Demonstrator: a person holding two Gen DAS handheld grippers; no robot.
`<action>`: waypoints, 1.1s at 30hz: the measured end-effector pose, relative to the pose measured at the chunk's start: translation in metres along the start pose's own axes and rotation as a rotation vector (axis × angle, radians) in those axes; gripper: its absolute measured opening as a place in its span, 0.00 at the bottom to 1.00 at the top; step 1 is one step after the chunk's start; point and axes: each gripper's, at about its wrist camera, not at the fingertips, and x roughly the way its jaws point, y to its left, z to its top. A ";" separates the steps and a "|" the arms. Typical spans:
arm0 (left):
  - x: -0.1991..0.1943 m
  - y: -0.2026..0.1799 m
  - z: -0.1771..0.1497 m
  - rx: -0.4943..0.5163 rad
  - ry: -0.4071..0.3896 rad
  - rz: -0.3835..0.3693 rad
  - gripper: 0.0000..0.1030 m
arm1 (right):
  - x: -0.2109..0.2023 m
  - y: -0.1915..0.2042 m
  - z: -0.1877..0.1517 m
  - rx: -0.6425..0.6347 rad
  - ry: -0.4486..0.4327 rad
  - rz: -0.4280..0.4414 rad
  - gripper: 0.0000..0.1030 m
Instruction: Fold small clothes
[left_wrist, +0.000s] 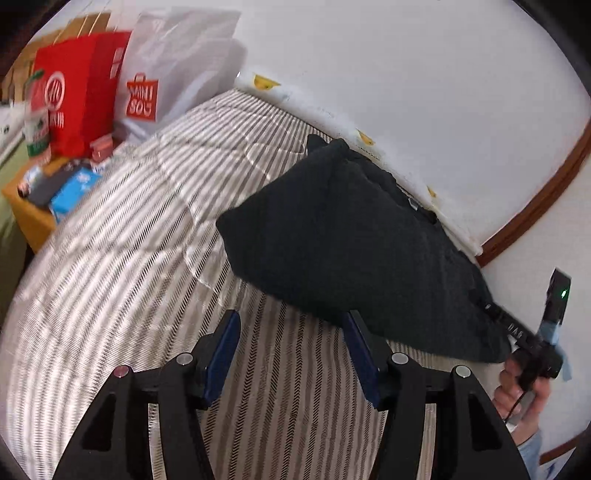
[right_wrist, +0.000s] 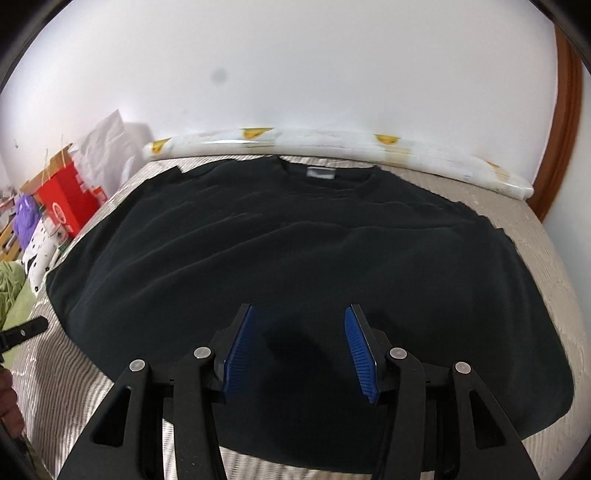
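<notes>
Black shirt flat on striped bed, collar toward wall.

Shirt: black matt knit cloth, soft wrinkles, small grey woven label at the collar. Bedcover: striped woven fabric with a slight sheen, stitched chevron texture. Both grippers, left and right: matt black plastic frames, blue ribbed rubbery pads, bright metal pivot pins. Upper left of the left view: red glossy paper bag, white crinkly plastic bag. Wall: smooth matt white; glossy brown wood trim at right.
</notes>
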 end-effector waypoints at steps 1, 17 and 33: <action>0.004 0.002 0.001 -0.023 0.006 -0.023 0.54 | 0.001 0.003 -0.001 0.000 0.001 0.004 0.49; 0.047 -0.022 0.025 -0.055 0.000 -0.075 0.53 | 0.060 0.022 0.013 -0.012 0.061 -0.107 0.49; 0.040 -0.024 0.028 -0.046 -0.031 -0.022 0.17 | -0.016 0.030 -0.059 -0.109 0.038 -0.115 0.48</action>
